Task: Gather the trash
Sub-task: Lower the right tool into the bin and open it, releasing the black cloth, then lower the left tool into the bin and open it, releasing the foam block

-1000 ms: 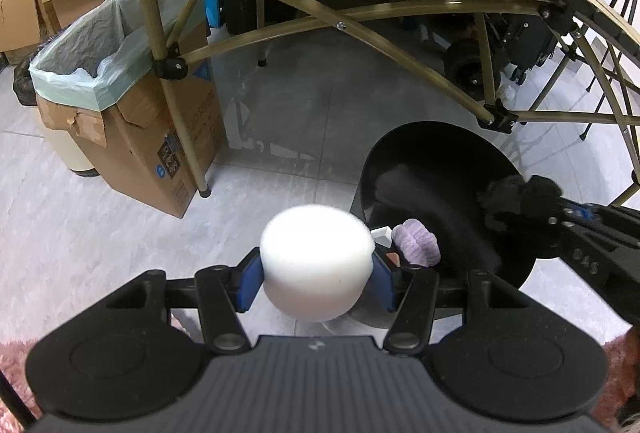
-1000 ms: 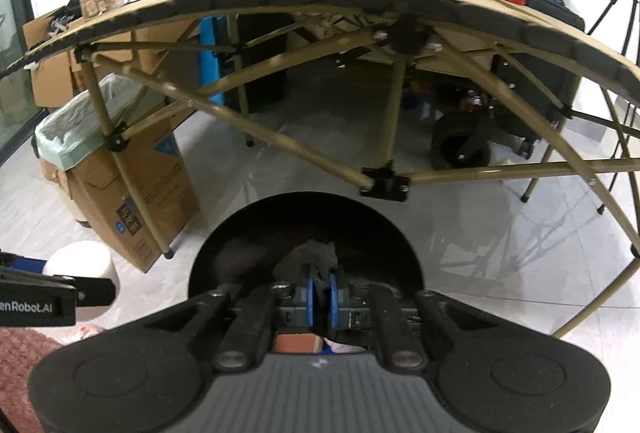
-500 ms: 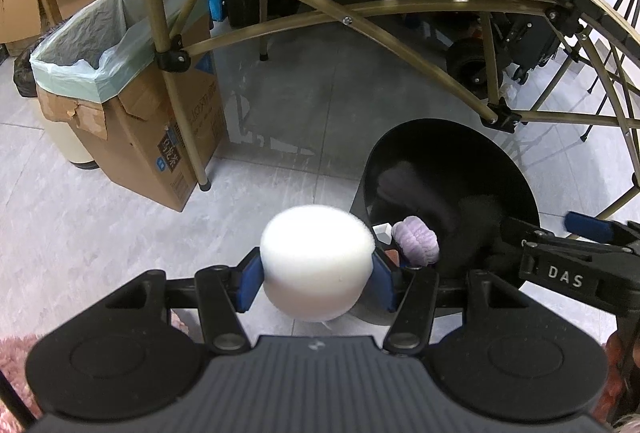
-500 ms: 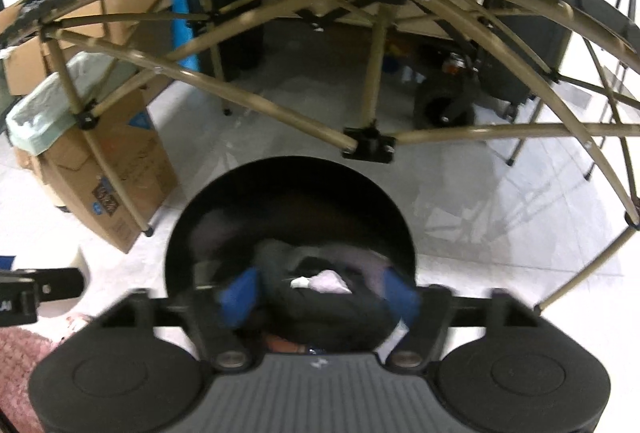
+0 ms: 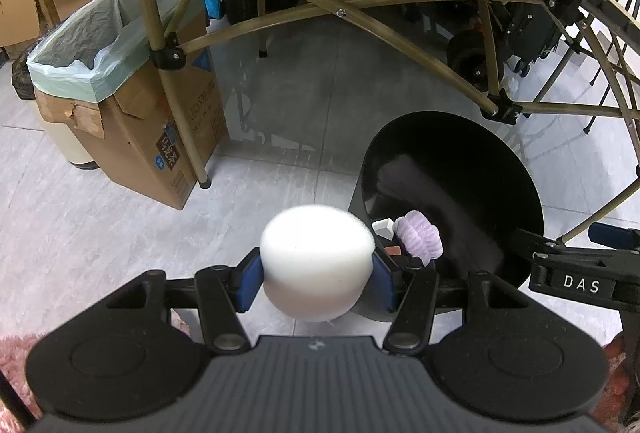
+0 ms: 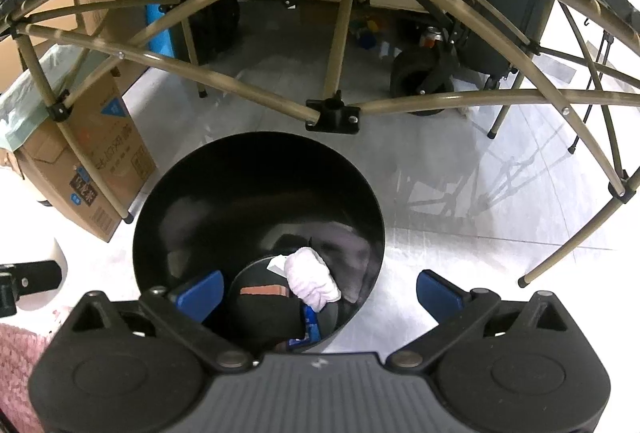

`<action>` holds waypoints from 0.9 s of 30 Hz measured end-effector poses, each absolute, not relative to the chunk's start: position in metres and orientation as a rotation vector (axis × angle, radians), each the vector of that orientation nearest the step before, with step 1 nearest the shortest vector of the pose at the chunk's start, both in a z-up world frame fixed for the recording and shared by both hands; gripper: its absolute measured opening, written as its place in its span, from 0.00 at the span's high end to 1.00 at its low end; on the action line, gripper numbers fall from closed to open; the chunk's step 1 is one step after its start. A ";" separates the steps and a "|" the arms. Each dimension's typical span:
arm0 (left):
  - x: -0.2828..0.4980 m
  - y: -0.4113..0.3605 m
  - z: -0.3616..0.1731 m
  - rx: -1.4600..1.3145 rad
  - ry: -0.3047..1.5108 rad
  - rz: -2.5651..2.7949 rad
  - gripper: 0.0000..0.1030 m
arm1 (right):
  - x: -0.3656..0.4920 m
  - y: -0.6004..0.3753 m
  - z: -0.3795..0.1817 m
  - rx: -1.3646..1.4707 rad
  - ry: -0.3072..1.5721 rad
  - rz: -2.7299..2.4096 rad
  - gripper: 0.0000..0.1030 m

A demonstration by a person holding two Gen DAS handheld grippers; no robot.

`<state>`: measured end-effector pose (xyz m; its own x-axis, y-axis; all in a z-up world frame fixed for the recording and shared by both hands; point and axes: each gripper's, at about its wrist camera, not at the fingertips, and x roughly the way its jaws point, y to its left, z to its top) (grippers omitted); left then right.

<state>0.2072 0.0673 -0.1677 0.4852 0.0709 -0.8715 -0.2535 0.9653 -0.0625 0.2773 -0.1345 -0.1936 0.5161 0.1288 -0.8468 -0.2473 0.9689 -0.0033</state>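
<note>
Left gripper (image 5: 318,275): blue pads pressed against both sides of a white foam cylinder (image 5: 317,265), which is held off the floor just beside the near rim of the black round bin (image 5: 472,137). Right gripper (image 6: 318,291): jaws spread wide, having just been opening, with nothing clamped between the pads; it hangs over the bin's near rim, its left pad inside the opening and its right pad outside over the tiled floor (image 6: 460,201). Contents of the bin, seen from the right wrist view: a dark bundle (image 6: 266,307) with a reddish-brown strip across it, a white fluffy wad (image 6: 312,279) resting against it, and a blue-printed item partly hidden beneath. The bin stands on the floor under the front edge of a folding table frame (image 6: 332,109). A cardboard box lined with a pale green bag (image 5: 120,101) stands by the table's left leg, well apart from the bin
</note>
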 end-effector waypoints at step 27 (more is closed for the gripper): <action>0.209 0.063 -0.170 -0.174 1.058 0.193 0.45 | 0.277 -0.138 -0.186 -0.014 1.111 0.271 0.00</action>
<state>0.2086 0.0635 -0.1699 0.4769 0.0740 -0.8758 -0.2404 0.9694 -0.0489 0.2773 -0.1383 -0.1862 0.4142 0.2084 -0.8860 -0.2221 0.9671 0.1236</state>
